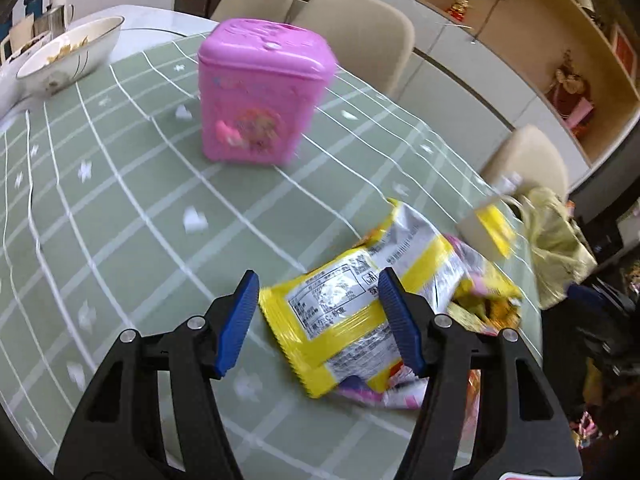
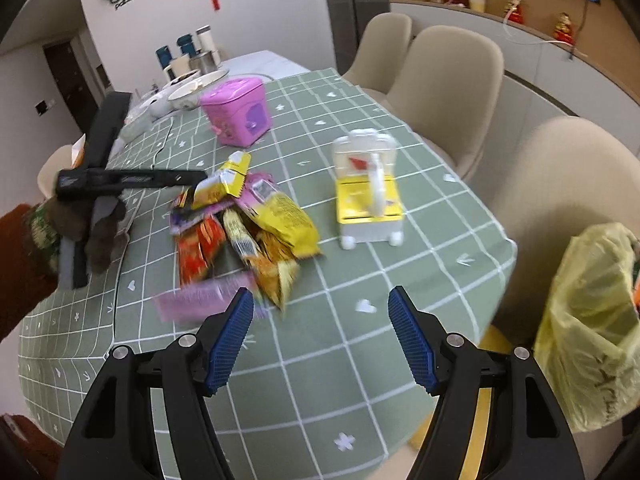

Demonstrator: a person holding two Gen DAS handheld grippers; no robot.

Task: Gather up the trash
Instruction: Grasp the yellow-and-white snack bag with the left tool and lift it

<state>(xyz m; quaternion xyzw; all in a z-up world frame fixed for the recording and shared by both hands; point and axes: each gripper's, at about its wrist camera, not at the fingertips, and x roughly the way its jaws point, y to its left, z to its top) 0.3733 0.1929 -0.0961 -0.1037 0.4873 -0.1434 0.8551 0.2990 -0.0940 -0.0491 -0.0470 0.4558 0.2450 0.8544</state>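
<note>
A pile of crumpled snack wrappers (image 2: 248,232) lies on the green checked tablecloth (image 2: 320,380). On top of it is a yellow and silver wrapper (image 1: 352,312), lying between the blue pads of my left gripper (image 1: 318,276). The jaws are open and the pads are not pressing on it. In the right wrist view the left gripper (image 2: 198,176) reaches the pile from the left, held by a hand in a brown sleeve (image 2: 92,232). My right gripper (image 2: 320,296) hangs open over bare cloth just in front of the pile, with nothing between its fingers. A yellowish plastic bag (image 2: 592,340) hangs off the table's right edge.
A pink lidded box (image 1: 256,92) stands behind the pile. A small yellow and white container (image 2: 368,196) stands to the pile's right. A white bowl (image 1: 68,56) and cups sit at the table's far end. Beige chairs (image 2: 448,92) line the right side.
</note>
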